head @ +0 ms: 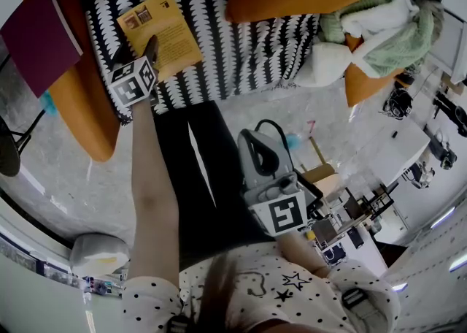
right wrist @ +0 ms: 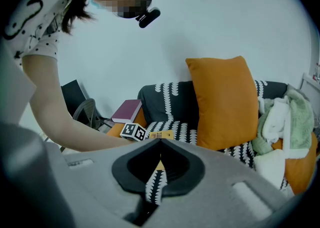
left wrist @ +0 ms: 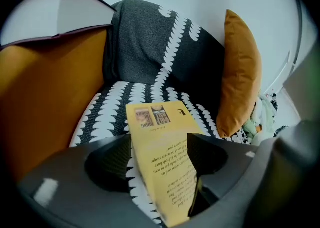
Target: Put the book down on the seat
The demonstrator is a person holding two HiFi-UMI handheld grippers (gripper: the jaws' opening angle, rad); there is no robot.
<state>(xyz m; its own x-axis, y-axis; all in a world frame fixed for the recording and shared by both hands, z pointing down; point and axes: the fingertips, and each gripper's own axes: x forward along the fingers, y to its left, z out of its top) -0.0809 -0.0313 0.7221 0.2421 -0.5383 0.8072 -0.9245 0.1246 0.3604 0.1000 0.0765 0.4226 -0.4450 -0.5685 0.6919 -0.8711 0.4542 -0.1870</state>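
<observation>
Left hand-held gripper, jaws apart, straddles yellow book on seat.

A lounge corner in a lab-like room: an orange sofa under a black-and-white patterned throw fills the upper frame, and white worktops with dark equipment stand at right.

**Left arm stretched out, right gripper kept near the body**

The left arm reaches straight forward from the shoulder, bare below the short sleeve. The left gripper at its end points steeply down, with its jaws standing wide apart. The right gripper is held low, close to the body, also tilted down, and its jaw tips meet.
</observation>
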